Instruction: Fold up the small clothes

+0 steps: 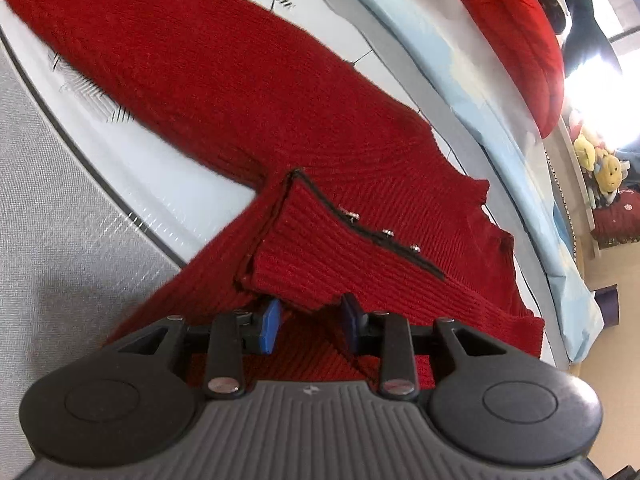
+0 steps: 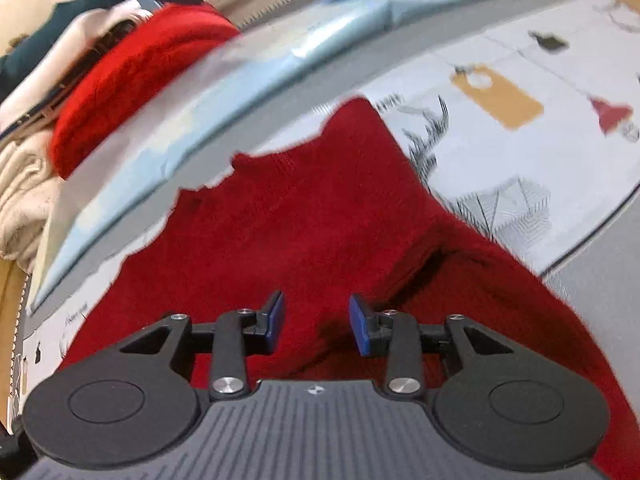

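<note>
a dark red knitted sweater (image 1: 208, 92) lies spread over a pale printed sheet (image 2: 520, 168) on a grey surface (image 1: 60, 200), one long sleeve stretching away toward the upper left in the left wrist view. along the far side runs a light blue padded edge (image 2: 192, 112), with a pile of clothes (image 2: 132, 80) behind it, a bright red one on top. a ribbed cuff (image 1: 320, 256) with black trim and 3 small metal studs is folded over onto the body of the sweater. the left tongs (image 1: 310, 322) stand at a narrow gap, the lower edge of that cuff between the blue pads; whether they press it i cannot tell. the right tongs (image 2: 317, 326) hang above the sweater at a middling gap with nothing between them.
</note>
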The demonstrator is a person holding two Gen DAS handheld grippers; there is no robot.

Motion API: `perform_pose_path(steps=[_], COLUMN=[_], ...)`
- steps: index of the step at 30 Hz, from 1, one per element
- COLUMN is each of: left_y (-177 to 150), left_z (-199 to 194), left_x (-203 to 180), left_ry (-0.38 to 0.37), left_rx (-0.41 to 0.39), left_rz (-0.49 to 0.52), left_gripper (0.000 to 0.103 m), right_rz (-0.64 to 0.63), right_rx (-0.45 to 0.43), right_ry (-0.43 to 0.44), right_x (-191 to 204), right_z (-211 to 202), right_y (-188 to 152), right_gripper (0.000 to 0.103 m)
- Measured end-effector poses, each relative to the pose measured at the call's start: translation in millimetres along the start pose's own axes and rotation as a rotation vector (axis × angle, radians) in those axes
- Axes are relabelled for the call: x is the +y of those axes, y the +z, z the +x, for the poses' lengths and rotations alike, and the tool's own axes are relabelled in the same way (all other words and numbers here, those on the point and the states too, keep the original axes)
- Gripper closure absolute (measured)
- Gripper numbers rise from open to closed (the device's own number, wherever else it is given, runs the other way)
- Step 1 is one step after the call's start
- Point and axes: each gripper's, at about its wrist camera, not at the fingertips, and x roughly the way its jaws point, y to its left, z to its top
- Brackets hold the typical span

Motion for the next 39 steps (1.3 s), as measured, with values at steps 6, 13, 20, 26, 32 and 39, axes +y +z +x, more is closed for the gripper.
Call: perform_pose_path(steps=[6, 13, 20, 26, 32, 39], left_y=[-4.4, -5.4, -18.5, -14.6, 16.0, 55.1], left_z=[-22.0, -40.3, -23.0, 13.9, -18.3, -37.7], left_x=[-41.0, -63.8, -68.9, -41.0, -28.6, 19.2], left_ry=[0.018, 0.082, 0.086, 0.103, 0.096, 0.171], left_rx=[-0.201, -0.347, -0.29, -0.055, -0.186, -0.27], left_rz=[0.313, 0.378, 0.465, 0.319, 0.234, 0.064], left_gripper=[0.091, 0.078, 0.072, 0.064, 0.06, 0.06], right_rz=[0.024, 0.008, 0.022, 0.014, -0.166, -0.09], right_rx=[0.014, -0.016, -0.001, -0.005, -0.08, 0.049], right_ry=[0.026, 0.058, -0.035, -0.073, -0.068, -0.036], right_x=[-1.2, 4.0, 3.8, 14.8, 49.8, 32.6], right_z=[14.6, 23.2, 32.0, 33.5, 16.9, 45.6], right_y=[4.9, 7.5, 7.3, 2.8, -1.1, -5.6], right_gripper=[0.065, 0.065, 0.066, 0.066, 0.064, 0.065])
